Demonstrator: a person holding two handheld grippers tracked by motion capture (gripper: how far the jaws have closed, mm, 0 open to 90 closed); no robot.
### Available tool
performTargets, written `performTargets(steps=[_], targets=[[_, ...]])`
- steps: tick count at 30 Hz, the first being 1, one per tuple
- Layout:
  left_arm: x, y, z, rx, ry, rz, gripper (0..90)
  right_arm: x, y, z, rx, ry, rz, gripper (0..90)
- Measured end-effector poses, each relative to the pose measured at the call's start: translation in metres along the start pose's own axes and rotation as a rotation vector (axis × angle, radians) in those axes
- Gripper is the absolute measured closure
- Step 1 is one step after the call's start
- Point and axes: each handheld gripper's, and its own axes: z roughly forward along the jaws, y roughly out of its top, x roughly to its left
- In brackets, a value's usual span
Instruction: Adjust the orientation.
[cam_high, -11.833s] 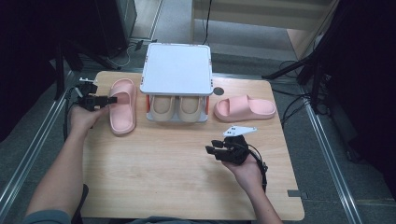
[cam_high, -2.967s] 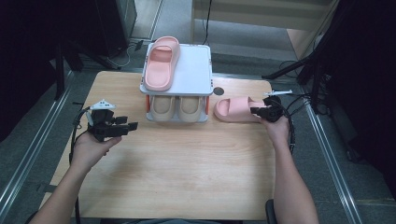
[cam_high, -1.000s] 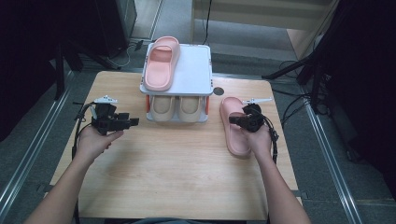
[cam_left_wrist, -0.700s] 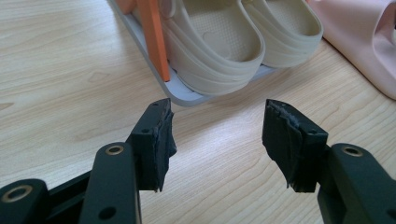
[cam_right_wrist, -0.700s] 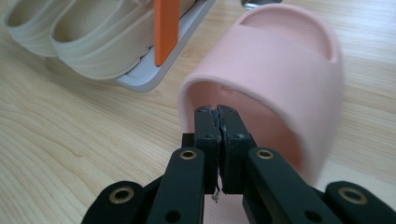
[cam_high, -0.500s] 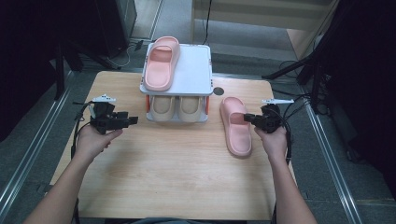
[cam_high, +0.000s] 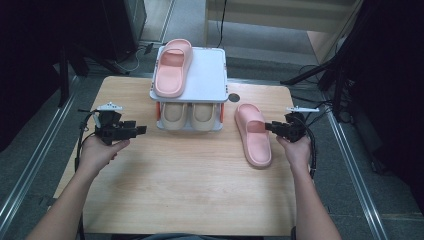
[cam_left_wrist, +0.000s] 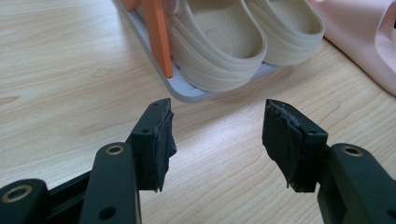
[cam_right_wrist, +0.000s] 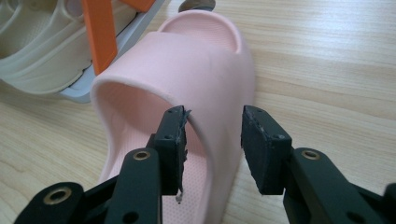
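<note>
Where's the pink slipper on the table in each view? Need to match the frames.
High view: the pink slipper on the table lies right of centre, beside the right gripper.
Left gripper view: its side shows at the top right edge.
Right gripper view: centre, strap edge between the open jaws.
Shared landmark: the beige slippers in the rack.

Looks like a lab or recording room, not a home. I'm at a bare wooden table (cam_high: 190, 190) on grey carpet-like flooring, metal rails (cam_high: 357, 180) running along both sides. Black stands (cam_high: 345, 70) and loose cables (cam_high: 132, 60) crowd the dark edges. A small shoe rack (cam_high: 197, 85) serves as prop.
</note>
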Motion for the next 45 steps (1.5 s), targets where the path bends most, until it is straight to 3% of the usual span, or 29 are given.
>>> performTargets(steps=[7,12,16,22,40,45], targets=[[0.002,-0.004,-0.004,-0.001,0.005,-0.012,43.1,-0.001,-0.001,0.001,0.007,0.016,0.001,59.2],[0.002,-0.006,-0.005,0.004,0.010,-0.009,43.1,0.000,-0.001,0.012,0.035,0.013,-0.014,58.3],[0.001,-0.008,-0.004,0.001,0.009,-0.008,43.1,0.002,-0.001,0.023,0.057,-0.005,-0.028,58.3],[0.001,-0.010,-0.005,0.009,0.013,-0.010,43.1,0.007,0.004,0.036,0.044,-0.059,-0.031,58.5],[0.004,-0.013,-0.009,0.004,0.024,-0.020,43.1,0.003,0.008,0.033,0.045,-0.143,-0.027,78.6],[0.005,-0.014,-0.009,0.002,0.024,-0.021,43.1,0.004,0.009,0.033,0.047,-0.151,-0.024,80.1]])
